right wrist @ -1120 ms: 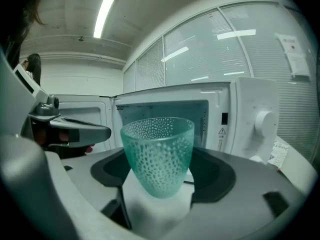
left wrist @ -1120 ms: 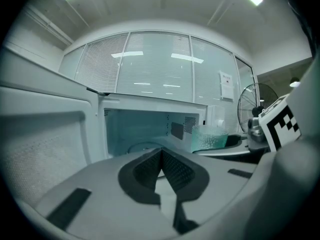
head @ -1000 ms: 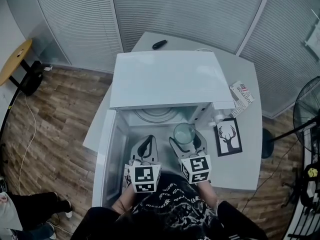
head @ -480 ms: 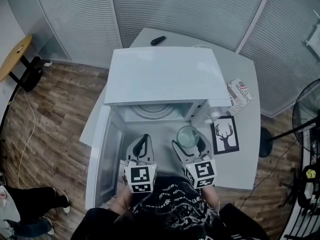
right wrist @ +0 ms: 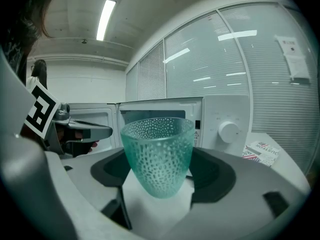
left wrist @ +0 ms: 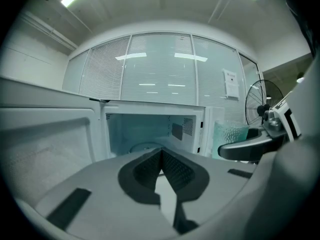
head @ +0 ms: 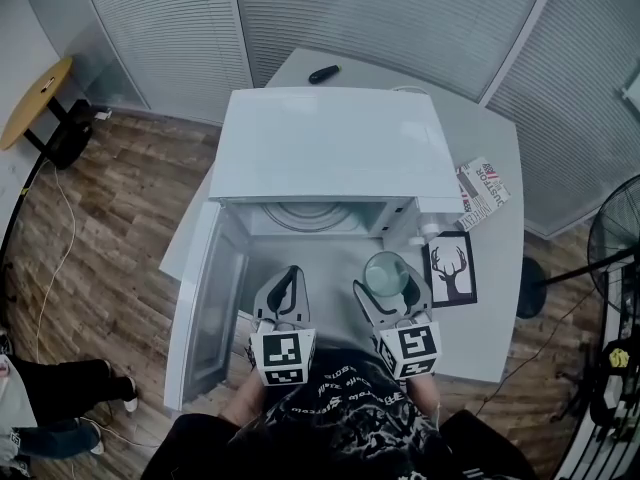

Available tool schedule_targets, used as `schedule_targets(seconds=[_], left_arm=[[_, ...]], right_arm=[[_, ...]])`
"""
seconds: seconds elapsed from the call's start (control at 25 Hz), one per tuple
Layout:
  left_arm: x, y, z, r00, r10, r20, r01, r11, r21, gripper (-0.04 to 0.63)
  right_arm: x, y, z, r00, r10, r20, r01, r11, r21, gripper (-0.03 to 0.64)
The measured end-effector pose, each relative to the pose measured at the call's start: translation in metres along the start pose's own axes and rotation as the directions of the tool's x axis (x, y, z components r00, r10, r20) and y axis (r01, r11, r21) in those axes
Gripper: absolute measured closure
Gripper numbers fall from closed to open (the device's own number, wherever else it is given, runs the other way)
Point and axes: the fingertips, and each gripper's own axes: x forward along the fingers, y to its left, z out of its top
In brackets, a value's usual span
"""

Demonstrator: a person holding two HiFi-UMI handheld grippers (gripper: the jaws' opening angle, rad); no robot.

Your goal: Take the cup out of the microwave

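A green dimpled glass cup [right wrist: 158,154] stands upright between the jaws of my right gripper [right wrist: 159,171], which is shut on it. From the head view the cup [head: 386,274] hangs in front of the white microwave [head: 330,153], outside its open cavity [head: 312,218], held by the right gripper [head: 390,286]. The door [head: 205,303] is swung out to the left. My left gripper [head: 283,290] sits beside it, in front of the cavity, jaws shut with nothing between them [left wrist: 161,170]. The empty glass turntable [left wrist: 145,147] shows inside.
A framed deer picture [head: 449,270] and a printed packet [head: 484,192] lie on the grey table [head: 495,298] right of the microwave. A black remote [head: 322,73] lies behind it. A fan [head: 612,238] stands at the far right, a person's legs [head: 60,398] at lower left.
My right gripper has drawn back toward me with the cup, which has come farther out from the microwave's mouth. The left gripper has kept its place.
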Motion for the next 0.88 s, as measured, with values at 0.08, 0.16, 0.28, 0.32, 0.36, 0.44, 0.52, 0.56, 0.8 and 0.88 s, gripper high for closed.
schedule_targets(seconds=[0.08, 0.16, 0.28, 0.32, 0.36, 0.44, 0.52, 0.56, 0.8, 0.88], left_arm=[[-0.001, 0.001, -0.001, 1.000, 0.002, -0.002, -0.002, 1.000, 0.003, 0.589], [-0.003, 0.001, -0.003, 1.000, 0.003, -0.002, -0.003, 1.000, 0.006, 0.589], [-0.005, 0.004, -0.005, 1.000, 0.005, 0.001, -0.005, 1.000, 0.007, 0.589], [-0.005, 0.005, -0.006, 1.000, 0.005, 0.001, -0.005, 1.000, 0.008, 0.589], [-0.005, 0.005, -0.006, 1.000, 0.005, 0.002, -0.005, 1.000, 0.010, 0.589], [-0.006, 0.006, -0.006, 1.000, 0.001, 0.005, -0.001, 1.000, 0.014, 0.589], [-0.007, 0.006, -0.005, 1.000, -0.003, 0.008, 0.003, 1.000, 0.018, 0.589], [-0.007, 0.006, -0.005, 1.000, -0.005, 0.010, 0.004, 1.000, 0.018, 0.589], [-0.007, 0.007, -0.005, 1.000, -0.009, 0.016, 0.008, 1.000, 0.017, 0.589], [-0.007, 0.008, -0.005, 1.000, -0.010, 0.016, 0.009, 1.000, 0.018, 0.589]], right_arm=[[0.000, 0.002, 0.000, 1.000, 0.004, 0.005, -0.004, 1.000, 0.007, 0.250], [0.001, 0.004, 0.000, 1.000, 0.002, 0.012, -0.002, 1.000, 0.010, 0.250], [0.002, 0.008, 0.000, 1.000, -0.002, 0.018, 0.002, 1.000, -0.008, 0.252], [0.002, 0.009, 0.000, 1.000, -0.001, 0.017, 0.002, 1.000, -0.015, 0.250], [0.002, 0.010, -0.001, 1.000, -0.001, 0.017, 0.002, 1.000, -0.019, 0.250], [0.001, 0.012, 0.000, 1.000, -0.005, 0.020, 0.006, 1.000, -0.021, 0.250], [0.001, 0.011, 0.000, 1.000, -0.012, 0.021, 0.012, 1.000, -0.021, 0.251], [0.001, 0.011, 0.000, 1.000, -0.014, 0.022, 0.015, 1.000, -0.023, 0.251], [0.002, 0.013, 0.001, 0.999, -0.020, 0.026, 0.020, 0.999, -0.031, 0.251], [0.003, 0.014, 0.002, 1.000, -0.020, 0.024, 0.021, 0.999, -0.031, 0.251]])
